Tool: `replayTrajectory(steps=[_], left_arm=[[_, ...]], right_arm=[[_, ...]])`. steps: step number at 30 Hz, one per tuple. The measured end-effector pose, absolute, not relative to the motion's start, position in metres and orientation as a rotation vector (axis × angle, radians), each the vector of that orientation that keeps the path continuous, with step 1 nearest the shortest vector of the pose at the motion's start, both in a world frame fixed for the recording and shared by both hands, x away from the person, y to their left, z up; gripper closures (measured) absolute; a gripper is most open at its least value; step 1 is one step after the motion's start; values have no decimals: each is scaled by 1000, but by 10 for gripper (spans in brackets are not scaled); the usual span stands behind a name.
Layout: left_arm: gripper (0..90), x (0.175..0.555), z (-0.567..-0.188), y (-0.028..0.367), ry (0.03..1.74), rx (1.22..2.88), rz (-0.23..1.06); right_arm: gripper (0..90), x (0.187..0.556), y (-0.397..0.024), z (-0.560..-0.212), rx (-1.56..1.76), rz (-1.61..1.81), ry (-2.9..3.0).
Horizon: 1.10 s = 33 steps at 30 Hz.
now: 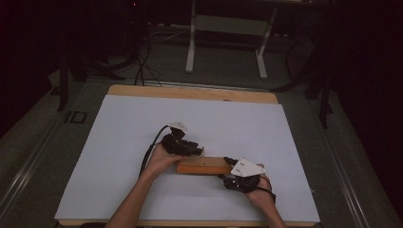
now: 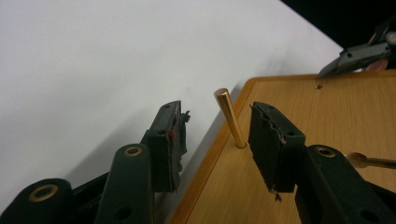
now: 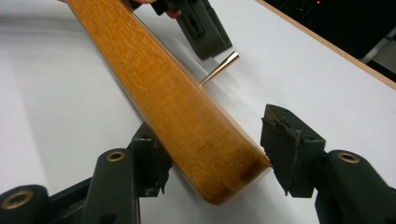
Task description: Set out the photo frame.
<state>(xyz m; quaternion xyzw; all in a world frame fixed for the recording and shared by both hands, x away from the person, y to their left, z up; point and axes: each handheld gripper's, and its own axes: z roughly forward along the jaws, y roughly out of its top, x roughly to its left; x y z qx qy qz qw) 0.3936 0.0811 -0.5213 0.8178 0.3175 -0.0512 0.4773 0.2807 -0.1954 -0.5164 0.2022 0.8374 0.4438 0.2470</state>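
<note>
Your left gripper (image 2: 215, 140) stands spread around the brass peg (image 2: 230, 117), seated upright in the wooden block (image 1: 203, 165) just below table centre. Your right gripper (image 3: 212, 154) straddles the block's three-o'clock end, its pads apparently not yet pressing. The peg looks slick and thin: pinch low.

Both grippers (image 1: 202, 151) (image 1: 226, 166) low, jaws apart

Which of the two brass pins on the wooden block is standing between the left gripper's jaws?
The upright brass pin near the wooden block's edge stands between the open jaws of the left gripper. The other pin lies behind the right-hand jaw.
</note>
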Motion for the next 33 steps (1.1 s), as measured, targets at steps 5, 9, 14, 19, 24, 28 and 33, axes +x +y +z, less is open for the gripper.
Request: replayTrajectory(steps=[5, 9, 14, 19, 24, 28, 33], left_arm=[[549, 387, -518, 93, 786, 1992, -50], [550, 380, -516, 102, 793, 1994, 3], [552, 371, -512, 111, 783, 1985, 52], [552, 361, -508, 122, 780, 1980, 93], [552, 351, -509, 134, 784, 1985, 135], [552, 345, -508, 142, 791, 1990, 160], [550, 335, -508, 148, 780, 2014, 201]], right_arm=[[448, 282, -196, -516, 558, 1213, 2277], [448, 283, -196, -515, 564, 1217, 2283], [450, 283, -196, -515, 570, 1220, 2284], [452, 284, -197, -514, 572, 1225, 2287], [453, 285, -197, -514, 578, 1231, 2292], [461, 287, -198, -513, 586, 1243, 2295], [465, 288, -198, -512, 592, 1252, 2294]])
